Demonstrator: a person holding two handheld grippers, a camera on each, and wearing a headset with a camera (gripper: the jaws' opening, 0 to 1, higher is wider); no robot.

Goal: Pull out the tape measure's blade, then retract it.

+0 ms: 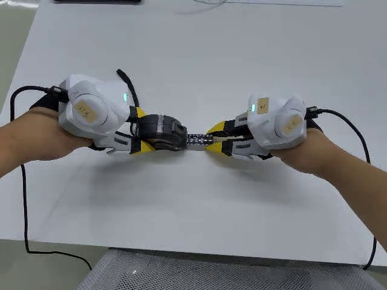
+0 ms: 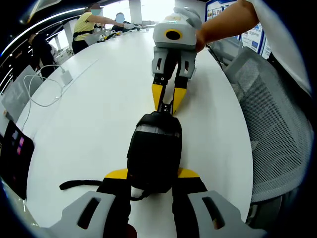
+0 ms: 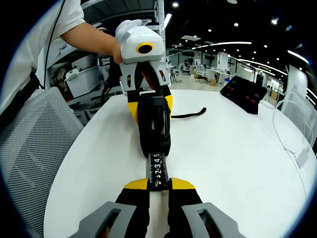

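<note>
Extraction is judged to be at an early stage: a short length of blade (image 3: pixel 157 168) is exposed, with printed numerals legible on it.

The left claw (image 1: pixel 143 130) is closed on the black tape measure (image 1: pixel 162 132), one jaw on each side of it. The tape measure sits low over the middle of the white table (image 1: pixel 193 54); contact with the surface cannot be confirmed. The right claw (image 3: pixel 158 184) is pinched shut on the outer end of the blade.

The two claws face each other. The blade's long axis runs straight from the mouth of the tape measure to the right claw, and the tape measure lies directly ahead of that claw, near it.

Further extension calls for drawing the right claw away along this axis while the left claw anchors the tape measure. An off-axis pull would probably twist or buckle the blade.
</note>
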